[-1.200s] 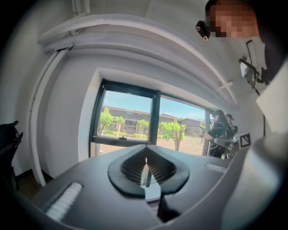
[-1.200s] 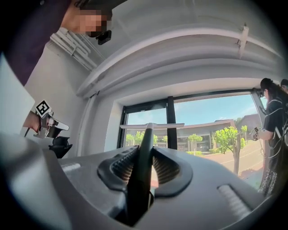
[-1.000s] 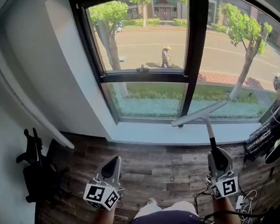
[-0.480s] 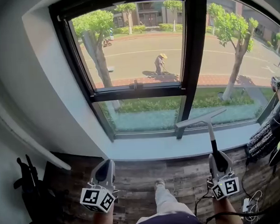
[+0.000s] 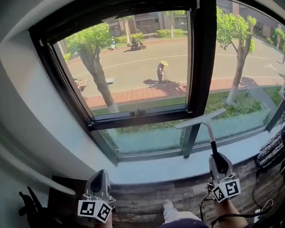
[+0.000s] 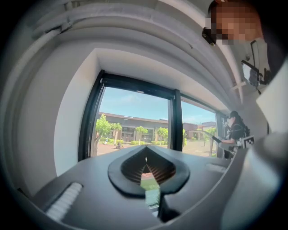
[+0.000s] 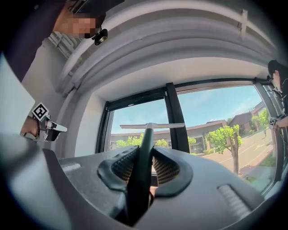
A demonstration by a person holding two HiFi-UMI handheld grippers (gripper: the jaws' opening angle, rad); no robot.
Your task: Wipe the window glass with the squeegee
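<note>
The window glass (image 5: 140, 68) fills the top of the head view, split by a black frame (image 5: 201, 60). My right gripper (image 5: 217, 160) is shut on the dark handle of the squeegee (image 5: 211, 136), whose pale blade stands tilted in front of the lower pane, close to the mullion. In the right gripper view, the squeegee (image 7: 150, 126) rises straight out between the pads of the right gripper (image 7: 145, 155). My left gripper (image 5: 99, 177) hovers low at the left over the sill (image 5: 174, 169), shut with nothing in it. Its jaws meet in the left gripper view (image 6: 146, 164).
A black chair-like object (image 5: 30, 207) stands at the lower left by the wall. Cables (image 5: 261, 200) and a dark speckled item (image 5: 275, 149) lie at the right. Another person (image 6: 234, 132) stands by the window's right end. My foot (image 5: 169, 210) is on the wood floor.
I have come closer to the window and the view has tilted up. Both grippers are now near the sill, and the squeegee remains in the right one.
</note>
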